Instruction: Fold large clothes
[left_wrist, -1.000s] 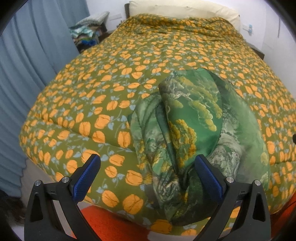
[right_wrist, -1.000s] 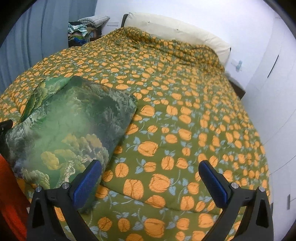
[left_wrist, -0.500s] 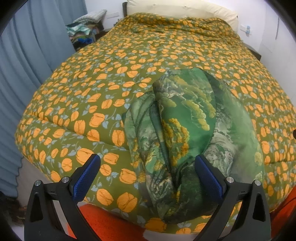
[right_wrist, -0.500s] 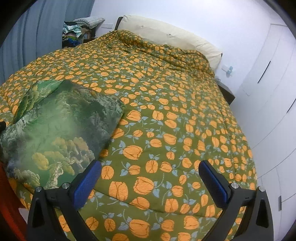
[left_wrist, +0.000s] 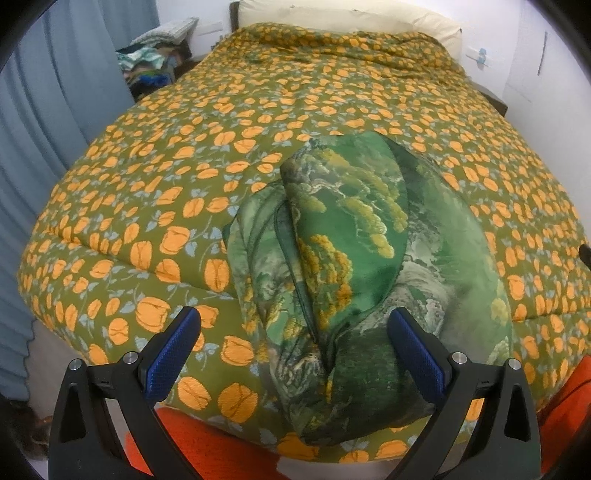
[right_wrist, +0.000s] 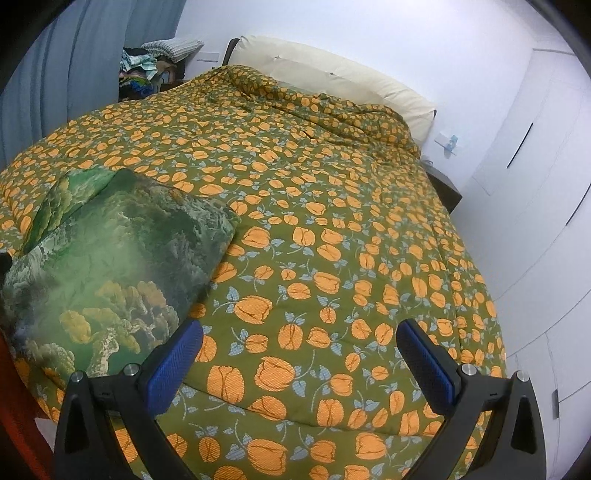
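Note:
A folded green garment with a landscape print (left_wrist: 351, 258) lies at the foot of the bed, its lower end hanging over the edge. It also shows at the left of the right wrist view (right_wrist: 110, 258). My left gripper (left_wrist: 293, 345) is open and empty, held back from the bed with the garment's hanging end between its blue fingers (left_wrist: 173, 350) in the view. My right gripper (right_wrist: 299, 350) is open and empty, held over the foot of the bed to the right of the garment.
The bed carries an olive quilt with orange flowers (left_wrist: 221, 122) and a cream pillow (right_wrist: 332, 81) at the head. Blue curtains (left_wrist: 48, 92) hang left. A pile of clothes (left_wrist: 151, 62) sits at the back left. White wardrobe doors (right_wrist: 535, 166) stand right. Orange floor covering (left_wrist: 192, 435) lies below.
Both grippers have pulled back and risen a little from the bed, so more of the bed shows. The garment has not moved. Both grippers stay open.

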